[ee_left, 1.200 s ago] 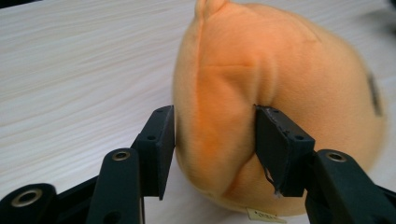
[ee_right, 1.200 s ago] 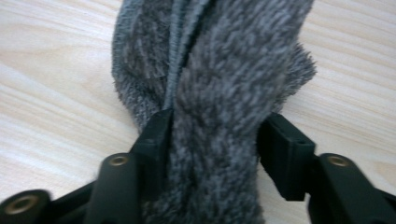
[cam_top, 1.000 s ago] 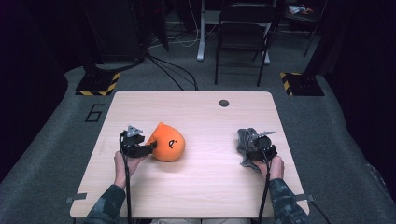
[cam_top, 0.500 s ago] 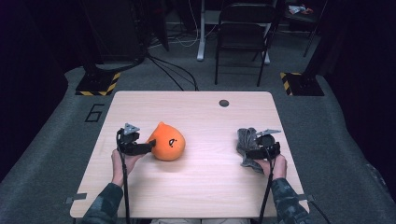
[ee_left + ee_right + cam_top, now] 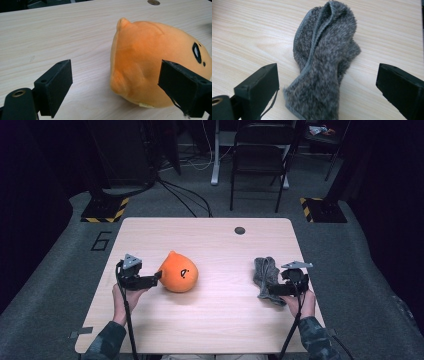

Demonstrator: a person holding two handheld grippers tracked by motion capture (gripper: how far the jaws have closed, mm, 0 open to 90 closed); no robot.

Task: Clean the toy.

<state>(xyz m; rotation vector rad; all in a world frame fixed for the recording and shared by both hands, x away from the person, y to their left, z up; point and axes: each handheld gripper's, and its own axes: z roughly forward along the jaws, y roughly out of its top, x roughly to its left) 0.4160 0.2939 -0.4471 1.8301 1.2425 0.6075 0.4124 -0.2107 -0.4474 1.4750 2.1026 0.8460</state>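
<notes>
Table [image 5: 210, 315]: one orange plush [image 5: 178, 272], one grey cloth [image 5: 265, 274]. Left gripper [image 5: 156, 279] and right gripper [image 5: 267, 292] jaws just opening, both released, gripping nothing.

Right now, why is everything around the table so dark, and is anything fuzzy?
High view: light falls on the table, the room behind stays dark. Left gripper view: orange plush toy sharp, near jaws soft. Right gripper view: grey cloth crisp, no glare.
</notes>
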